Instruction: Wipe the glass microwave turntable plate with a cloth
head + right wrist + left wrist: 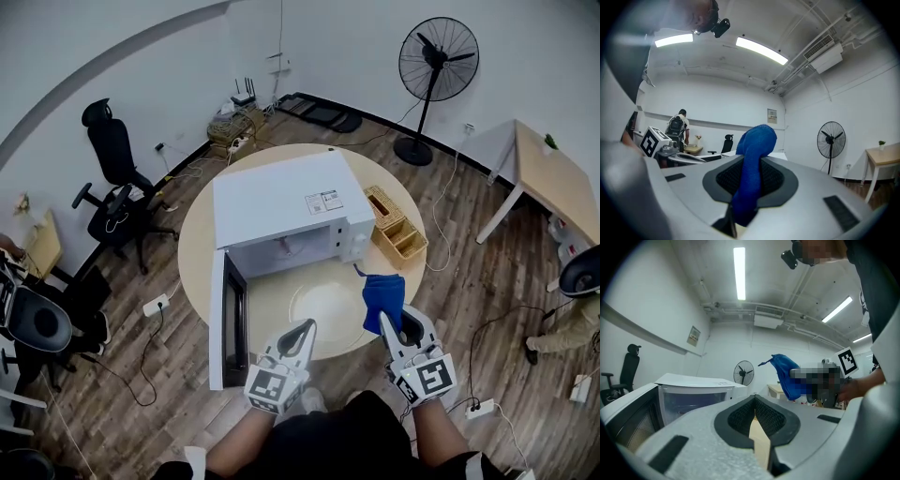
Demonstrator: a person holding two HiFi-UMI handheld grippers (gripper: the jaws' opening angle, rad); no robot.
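The clear glass turntable plate (323, 302) lies flat on the round table (202, 234), in front of the open white microwave (286, 202). My right gripper (395, 323) is shut on a blue cloth (382, 300), which stands up from its jaws just right of the plate; in the right gripper view the cloth (752, 164) bulges out between the jaws. My left gripper (302, 330) is shut and empty, near the plate's front edge. From the left gripper view the cloth (785, 376) and the microwave (693, 392) show ahead.
The microwave door (231, 323) hangs open to the left of the plate. A wicker basket (396, 230) stands right of the microwave. A floor fan (433, 75), an office chair (117, 173) and a wooden table (553, 178) surround the round table. Cables lie on the floor.
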